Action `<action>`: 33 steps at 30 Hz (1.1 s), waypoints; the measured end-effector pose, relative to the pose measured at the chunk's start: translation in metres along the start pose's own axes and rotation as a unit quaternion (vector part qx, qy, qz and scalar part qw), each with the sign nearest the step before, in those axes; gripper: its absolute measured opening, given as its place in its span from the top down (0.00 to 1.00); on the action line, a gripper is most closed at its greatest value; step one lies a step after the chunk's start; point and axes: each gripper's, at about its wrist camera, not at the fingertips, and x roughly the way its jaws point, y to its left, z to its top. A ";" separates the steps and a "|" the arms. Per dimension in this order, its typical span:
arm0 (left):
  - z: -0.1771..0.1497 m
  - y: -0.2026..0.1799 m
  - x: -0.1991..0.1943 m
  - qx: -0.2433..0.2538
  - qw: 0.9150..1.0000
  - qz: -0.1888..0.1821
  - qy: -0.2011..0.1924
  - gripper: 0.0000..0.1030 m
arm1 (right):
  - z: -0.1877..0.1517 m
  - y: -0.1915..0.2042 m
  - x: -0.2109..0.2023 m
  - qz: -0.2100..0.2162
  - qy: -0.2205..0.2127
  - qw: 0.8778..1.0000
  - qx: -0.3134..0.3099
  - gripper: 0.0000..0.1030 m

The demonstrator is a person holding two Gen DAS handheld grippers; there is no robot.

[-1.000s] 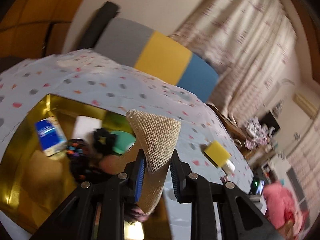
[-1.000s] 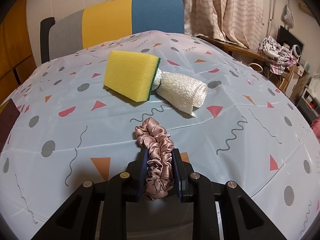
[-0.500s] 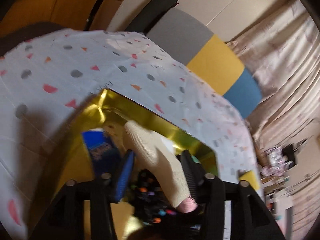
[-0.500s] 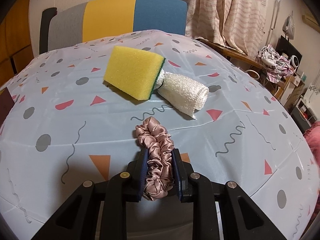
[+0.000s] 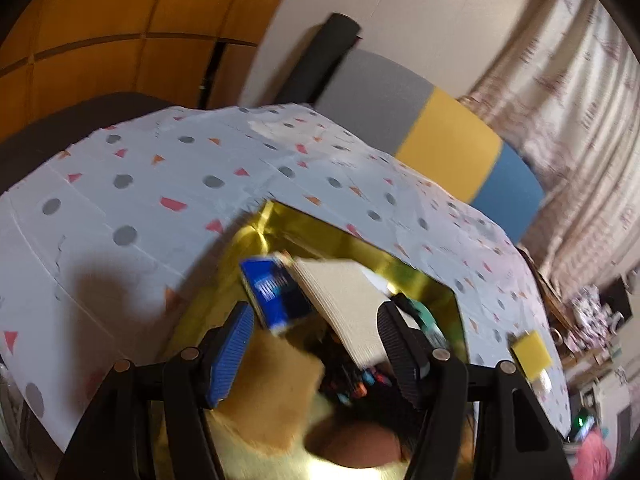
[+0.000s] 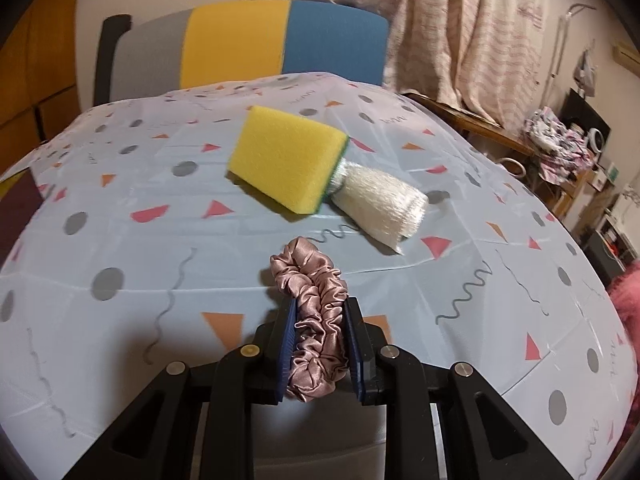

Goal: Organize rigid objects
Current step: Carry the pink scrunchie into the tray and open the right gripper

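The jaws of the left gripper [image 5: 316,350] stand wide apart and have just been opening; a beige mesh cloth [image 5: 348,308] lies between them, leaning against the right-hand jaw at about 2 o'clock, no longer pinched. It rests inside a gold tray [image 5: 280,224] on the counter [image 5: 160,200], just beside a blue packet [image 5: 276,294] at 11 o'clock from the jaws. Dark, multicoloured items, too blurred to name, lie under the cloth. The jaws of the right gripper [image 6: 320,344] are clamped on a pink satin scrunchie [image 6: 316,312], which sticks out forward toward 12 o'clock above the patterned counter cover. Farther out at 12 o'clock a yellow sponge [image 6: 286,164] lies touching a rolled white cloth [image 6: 380,204], which sits at 1 o'clock, both apart from the scrunchie.
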 end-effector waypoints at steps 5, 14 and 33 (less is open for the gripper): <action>-0.021 -0.021 -0.012 0.062 0.998 -0.025 0.009 0.37 | -0.001 0.015 -0.024 0.060 -0.006 0.998 0.004 0.77; -0.054 -0.048 -0.022 0.121 0.988 -0.089 0.027 0.37 | -0.001 0.080 -0.078 0.180 -0.018 0.984 -0.001 0.77; -0.040 0.025 -0.070 0.049 0.997 -0.004 -0.062 0.37 | 0.012 0.326 -0.146 0.394 0.014 0.908 -0.142 0.77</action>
